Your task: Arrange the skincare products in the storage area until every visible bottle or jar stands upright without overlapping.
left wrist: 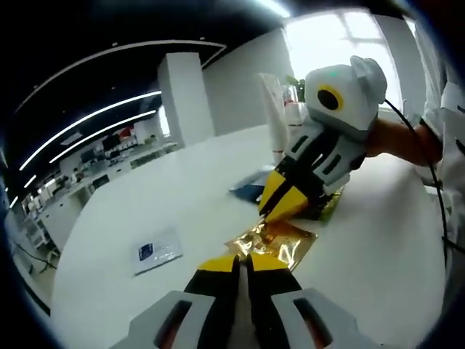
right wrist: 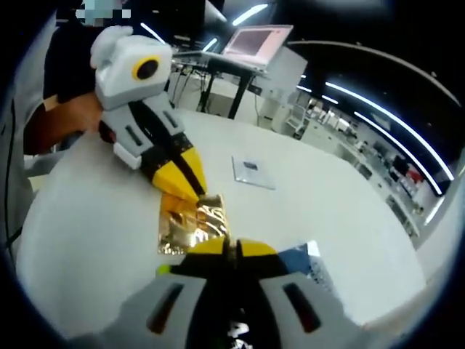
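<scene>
Here, a gold foil sachet is lying flat on the white table, and it is being pinched from opposite edges. In the left gripper view, the left gripper is being held with its jaws closed together at the sachet's near edge, while the right gripper is being pressed, jaws together, onto the far edge. In the right gripper view the same sachet is being met by the right gripper from one side and by the left gripper from the other. Whether foil is actually being caught between either pair of tips cannot be told. Beyond the sachet, near the window, a white tube is standing upright; a blue packet is lying just beside the sachet, and a small white card well apart from it. The sachet is judged light, thin, crinkly and slippery; it is probably best gripped along a sealed edge, since it will flop if lifted mid-panel.
</scene>
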A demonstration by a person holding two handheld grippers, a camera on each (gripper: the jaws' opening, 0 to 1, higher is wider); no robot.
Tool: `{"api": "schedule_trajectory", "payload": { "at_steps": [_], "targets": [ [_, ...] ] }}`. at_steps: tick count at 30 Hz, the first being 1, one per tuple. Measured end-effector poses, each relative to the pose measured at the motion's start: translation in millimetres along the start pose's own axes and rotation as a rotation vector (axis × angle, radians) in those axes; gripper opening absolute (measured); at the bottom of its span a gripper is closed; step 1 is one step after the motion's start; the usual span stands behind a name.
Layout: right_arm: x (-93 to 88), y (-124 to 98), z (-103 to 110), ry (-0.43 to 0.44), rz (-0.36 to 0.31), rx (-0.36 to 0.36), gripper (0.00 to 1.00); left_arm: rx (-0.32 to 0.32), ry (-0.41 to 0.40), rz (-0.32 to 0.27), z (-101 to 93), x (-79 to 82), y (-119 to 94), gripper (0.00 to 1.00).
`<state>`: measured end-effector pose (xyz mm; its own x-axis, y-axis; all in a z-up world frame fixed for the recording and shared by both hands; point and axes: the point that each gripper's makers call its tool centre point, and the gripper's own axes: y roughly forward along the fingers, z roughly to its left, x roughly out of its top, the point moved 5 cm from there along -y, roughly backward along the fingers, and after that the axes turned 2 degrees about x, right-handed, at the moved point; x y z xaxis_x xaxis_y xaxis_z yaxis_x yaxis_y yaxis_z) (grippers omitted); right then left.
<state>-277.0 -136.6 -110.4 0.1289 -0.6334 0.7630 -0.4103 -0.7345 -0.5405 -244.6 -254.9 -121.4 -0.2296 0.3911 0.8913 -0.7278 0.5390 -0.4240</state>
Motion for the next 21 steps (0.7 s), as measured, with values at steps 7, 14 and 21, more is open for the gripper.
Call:
{"api": "schedule_trajectory", "payload": {
  "at_steps": [7, 14, 21],
  "targets": [
    [-0.5, 0.2, -0.5, 0.013, -0.006, 0.000, 0.04, 0.029, 0.102, 0.001, -4.8, 2.3, -0.2, 0.03],
    [-1.0, 0.1, -0.5, 0.020, -0.013, 0.001, 0.04, 0.043, 0.127, 0.003, -3.3, 2.8, -1.1, 0.04],
    [-1.4, 0.3, -0.5, 0.027, -0.017, 0.005, 0.04, 0.003, 0.035, -0.003, -5.0, 1.4, 0.0, 0.00]
  ]
}}
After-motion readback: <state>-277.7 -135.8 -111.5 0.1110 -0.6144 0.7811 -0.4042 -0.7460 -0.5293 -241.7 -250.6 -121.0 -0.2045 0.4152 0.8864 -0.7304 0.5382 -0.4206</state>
